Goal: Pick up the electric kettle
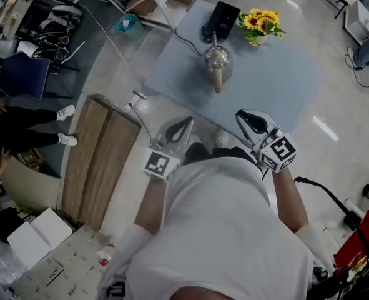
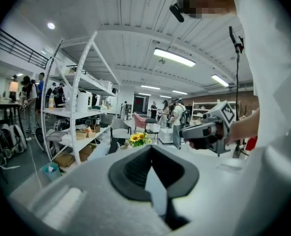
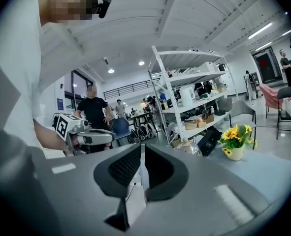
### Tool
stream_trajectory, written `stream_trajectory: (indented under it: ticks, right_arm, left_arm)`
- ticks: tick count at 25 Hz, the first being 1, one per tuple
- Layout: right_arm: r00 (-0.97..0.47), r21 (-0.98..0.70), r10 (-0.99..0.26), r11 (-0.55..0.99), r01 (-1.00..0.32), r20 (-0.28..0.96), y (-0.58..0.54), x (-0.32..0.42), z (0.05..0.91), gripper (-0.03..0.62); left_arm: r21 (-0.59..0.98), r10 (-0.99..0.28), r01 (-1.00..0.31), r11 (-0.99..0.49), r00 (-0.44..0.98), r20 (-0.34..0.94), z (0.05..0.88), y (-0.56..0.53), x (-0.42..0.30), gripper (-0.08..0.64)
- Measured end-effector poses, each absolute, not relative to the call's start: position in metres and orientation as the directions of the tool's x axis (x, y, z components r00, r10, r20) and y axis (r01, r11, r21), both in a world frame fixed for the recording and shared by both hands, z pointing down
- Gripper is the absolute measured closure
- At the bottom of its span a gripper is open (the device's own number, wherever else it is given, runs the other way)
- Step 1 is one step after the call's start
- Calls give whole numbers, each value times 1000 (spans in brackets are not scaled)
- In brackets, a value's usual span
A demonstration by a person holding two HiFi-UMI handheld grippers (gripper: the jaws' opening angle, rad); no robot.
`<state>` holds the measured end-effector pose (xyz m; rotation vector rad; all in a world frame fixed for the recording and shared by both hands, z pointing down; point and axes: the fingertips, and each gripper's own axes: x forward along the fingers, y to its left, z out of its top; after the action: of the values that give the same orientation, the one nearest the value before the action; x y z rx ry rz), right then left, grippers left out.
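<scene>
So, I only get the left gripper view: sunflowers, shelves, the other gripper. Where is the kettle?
Observer: The kettle stands on the table, nearer the person than the sunflowers.
Operator: Is anything holding it?
Observer: No. The left gripper and the right gripper both hang short of it, and neither touches it.
Operator: Which way does its handle point?
Observer: The light-brown handle points toward the person.
</scene>
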<state>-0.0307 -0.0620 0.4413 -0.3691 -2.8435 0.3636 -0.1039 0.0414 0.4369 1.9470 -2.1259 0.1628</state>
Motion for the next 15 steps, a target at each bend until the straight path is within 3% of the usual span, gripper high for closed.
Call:
stream_trajectory:
  ticks: [15]
  right_arm:
    - [-920, -300, 242, 942, 147, 307, -88, -61, 483, 560]
  left_arm:
    - [123, -956, -990, 70, -32, 292, 456, 15, -137, 558]
